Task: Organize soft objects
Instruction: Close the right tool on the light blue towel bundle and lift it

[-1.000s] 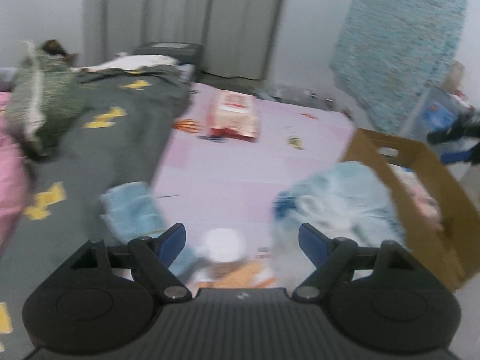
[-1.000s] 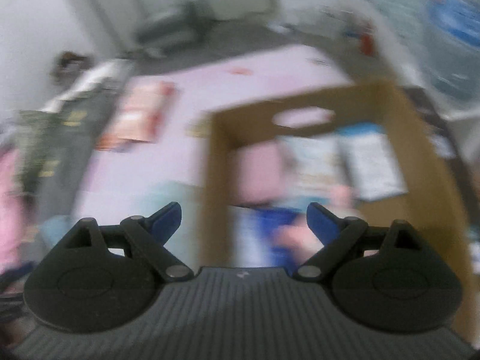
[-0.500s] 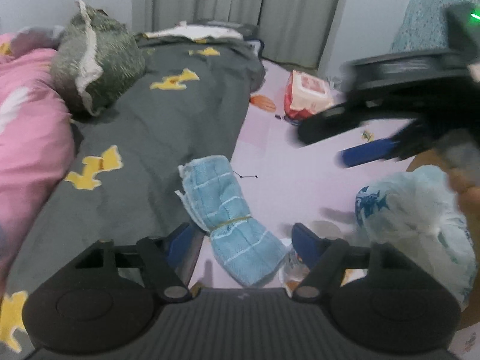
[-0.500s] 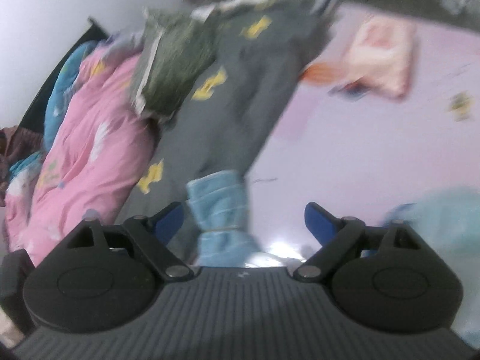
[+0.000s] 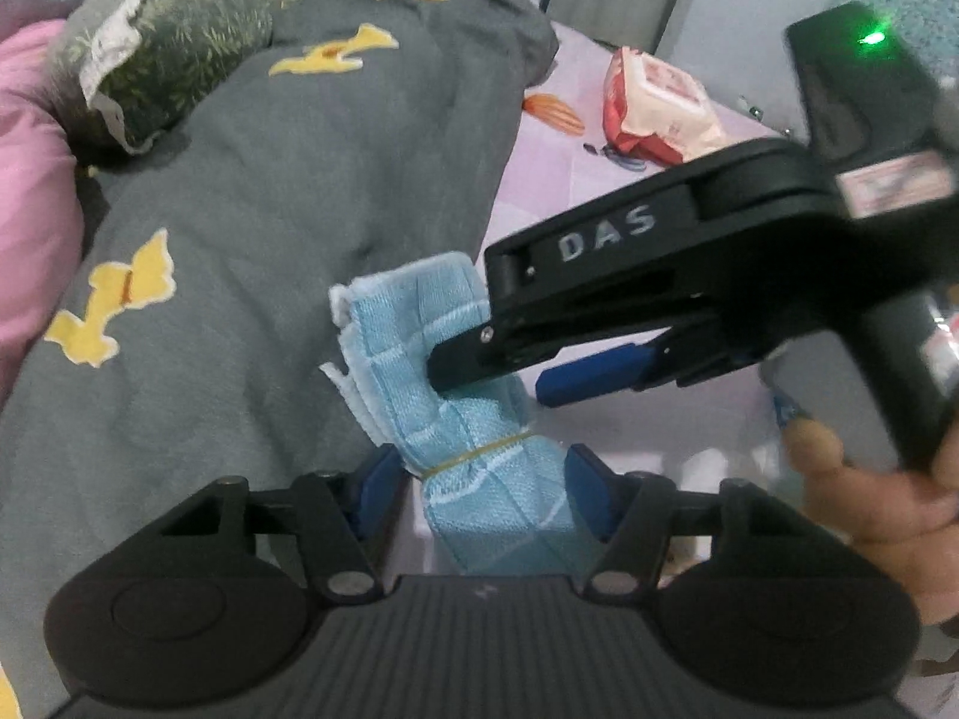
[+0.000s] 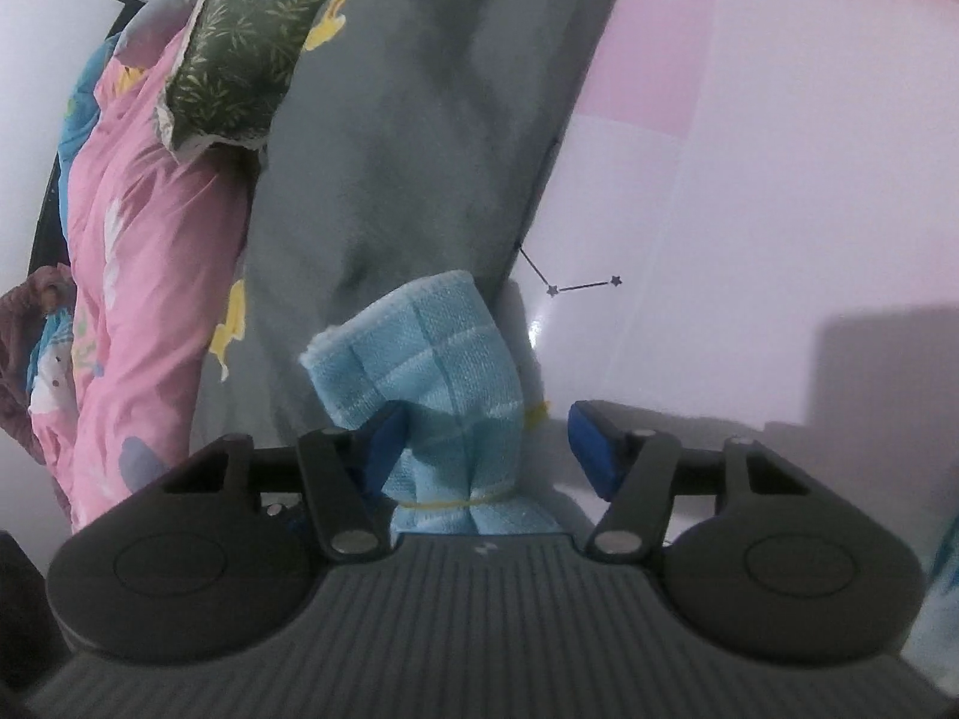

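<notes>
left gripper (image 5: 479, 482) open, straddling blue towel (image 5: 443, 359) | right gripper (image 6: 486, 440) open, same

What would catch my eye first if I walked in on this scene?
Probably the light blue towel, bundled with a yellow rubber band, lying where the grey blanket meets the pale floor. Both handheld tools crowd it: the left gripper and the right gripper each have open jaws either side of it. A bright pink quilt lies beyond.

The towel (image 5: 455, 419) is light blue with a paler check. The blanket (image 5: 252, 227) is grey with yellow shapes. The pillow (image 5: 162, 42) is green, leaf-patterned.
</notes>
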